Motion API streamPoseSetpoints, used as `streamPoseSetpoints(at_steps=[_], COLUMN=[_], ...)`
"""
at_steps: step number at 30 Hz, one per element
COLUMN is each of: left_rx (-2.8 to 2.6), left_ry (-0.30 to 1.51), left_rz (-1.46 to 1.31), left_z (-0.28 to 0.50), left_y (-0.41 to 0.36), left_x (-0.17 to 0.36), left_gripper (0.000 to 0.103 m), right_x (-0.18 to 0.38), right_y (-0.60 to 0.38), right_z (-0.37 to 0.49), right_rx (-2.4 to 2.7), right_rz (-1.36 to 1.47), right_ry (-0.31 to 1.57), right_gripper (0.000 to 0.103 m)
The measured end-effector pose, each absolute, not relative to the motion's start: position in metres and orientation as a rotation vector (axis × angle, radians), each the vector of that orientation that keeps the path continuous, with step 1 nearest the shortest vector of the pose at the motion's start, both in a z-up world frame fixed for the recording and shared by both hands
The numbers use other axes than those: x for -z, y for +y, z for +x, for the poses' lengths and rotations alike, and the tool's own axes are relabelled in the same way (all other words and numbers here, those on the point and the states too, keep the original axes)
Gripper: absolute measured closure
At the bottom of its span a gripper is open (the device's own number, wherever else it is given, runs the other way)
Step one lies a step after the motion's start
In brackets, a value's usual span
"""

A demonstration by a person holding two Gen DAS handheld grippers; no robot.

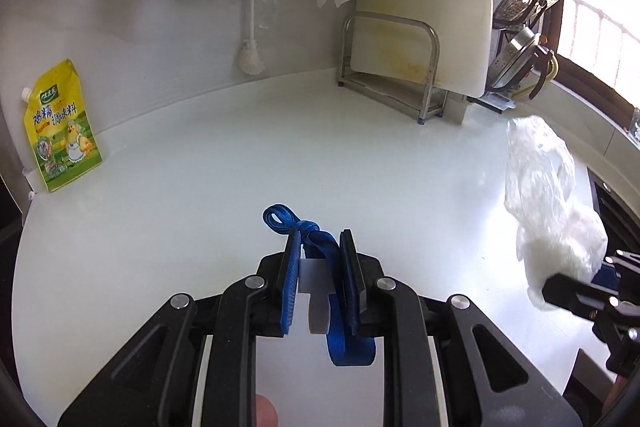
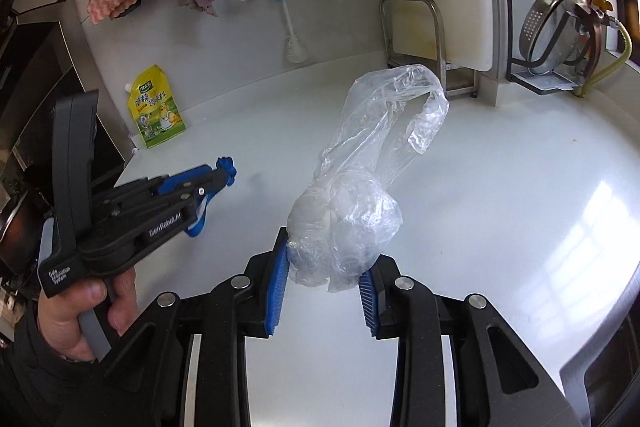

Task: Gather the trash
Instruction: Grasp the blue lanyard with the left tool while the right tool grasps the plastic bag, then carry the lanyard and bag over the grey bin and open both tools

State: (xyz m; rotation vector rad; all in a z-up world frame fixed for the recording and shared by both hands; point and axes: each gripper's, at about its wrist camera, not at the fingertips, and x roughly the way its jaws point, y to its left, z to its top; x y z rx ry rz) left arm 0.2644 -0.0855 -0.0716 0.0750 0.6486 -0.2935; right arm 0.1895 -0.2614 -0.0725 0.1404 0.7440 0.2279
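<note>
Two grippers, both loaded, above the white counter (image 1: pixel 200 163). Left gripper (image 1: pixel 319 247): fingers narrow, pinched on a knotted blue strap (image 1: pixel 316 241) (loop poking past the tips, tail hanging behind the pads). Right gripper (image 2: pixel 326 267): fingers wider, clamped on a clear plastic bag (image 2: pixel 360 195) with white wadding inside, held off the counter. Yellow pouch (image 1: pixel 62 127) stands at the counter's back left, against the wall.
</note>
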Motion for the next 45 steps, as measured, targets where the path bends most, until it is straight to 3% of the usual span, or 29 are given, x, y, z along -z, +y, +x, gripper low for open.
streamPoseSetpoints(at_steps=[37,45], left_rx=[0.416,0.455], left_ry=[0.624,0.645], left_rz=[0.071,0.086], left_z=[0.051,0.02], left_y=[-0.101,-0.112], left_x=[0.019,0.027], left_gripper=[0.083,0.083], right_x=[0.071,0.082], right_y=[-0.27,-0.269], right_z=[-0.012,-0.05], right_rx=[-0.226,-0.206], right_rz=[0.178,0.166], right_ry=[0.698,0.71], right_gripper=[0.072,0.072])
